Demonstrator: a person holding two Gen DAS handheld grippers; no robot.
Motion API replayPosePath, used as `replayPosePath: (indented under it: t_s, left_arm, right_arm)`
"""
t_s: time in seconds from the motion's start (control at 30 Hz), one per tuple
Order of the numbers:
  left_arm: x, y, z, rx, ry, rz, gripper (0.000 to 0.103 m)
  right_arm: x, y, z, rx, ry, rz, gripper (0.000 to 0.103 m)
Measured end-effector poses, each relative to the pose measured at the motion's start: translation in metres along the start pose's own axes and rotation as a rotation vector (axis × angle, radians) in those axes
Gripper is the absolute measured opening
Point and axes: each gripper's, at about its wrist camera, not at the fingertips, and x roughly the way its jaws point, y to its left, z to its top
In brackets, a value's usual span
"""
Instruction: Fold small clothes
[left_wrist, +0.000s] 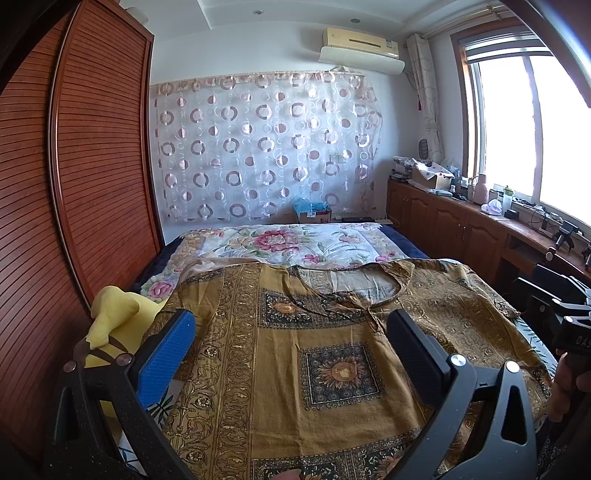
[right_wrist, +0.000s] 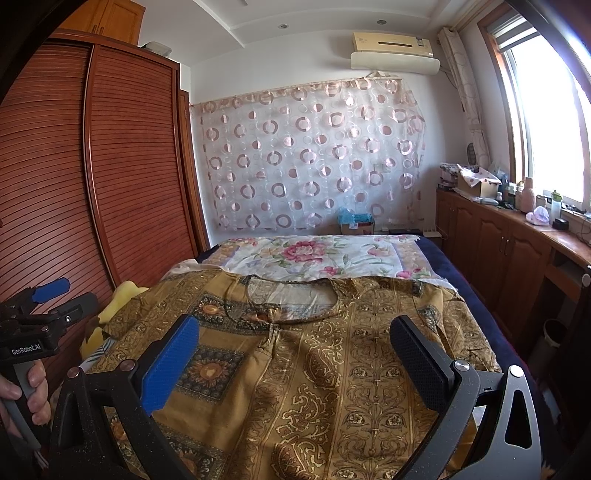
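Note:
A mustard-brown patterned top lies spread flat on the bed, neckline toward the far end; it also shows in the right wrist view. My left gripper is open and empty, held above the top's left half. My right gripper is open and empty, held above the top's right half. The right gripper's body shows at the right edge of the left wrist view, and the left gripper's body shows at the left edge of the right wrist view.
A floral sheet covers the bed beyond the top. A yellow garment lies at the bed's left edge. A slatted wooden wardrobe stands left. A wooden cabinet with clutter runs under the window on the right.

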Motion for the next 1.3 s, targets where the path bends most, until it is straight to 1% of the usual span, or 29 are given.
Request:
replayPosePath:
  t_s: [0.63, 0.7, 0.77, 0.83, 1.0, 1.07, 1.17, 1.3]
  left_arm:
    - [0.0, -0.001, -0.001, 0.003, -0.003, 0.0, 0.103]
    - [0.001, -0.001, -0.001, 0.001, 0.003, -0.003, 0.103]
    - [-0.004, 0.003, 0.007, -0.007, 0.018, -0.011, 0.103]
    - [-0.002, 0.006, 0.008, -0.011, 0.028, -0.002, 0.103]
    - [0.011, 0.034, 0.009, -0.02, 0.071, 0.014, 0.103]
    - [0.023, 0.044, -0.003, -0.021, 0.082, 0.026, 0.103]
    - [0.036, 0.061, -0.012, -0.034, 0.106, 0.044, 0.103]
    - [0.051, 0.087, -0.017, -0.038, 0.146, 0.072, 0.103]
  right_arm:
    - [0.002, 0.002, -0.003, 0.002, 0.003, 0.007, 0.103]
    - [0.005, 0.002, -0.004, 0.002, 0.006, 0.012, 0.103]
    - [0.009, 0.002, -0.005, -0.001, 0.012, 0.018, 0.103]
    - [0.016, 0.002, -0.007, -0.006, 0.02, 0.023, 0.103]
    - [0.037, 0.007, -0.011, -0.038, 0.039, 0.016, 0.103]
    - [0.047, 0.008, -0.012, -0.046, 0.061, 0.034, 0.103]
    - [0.062, 0.01, -0.012, -0.064, 0.086, 0.052, 0.103]
    - [0.079, 0.009, -0.01, -0.064, 0.133, 0.099, 0.103]
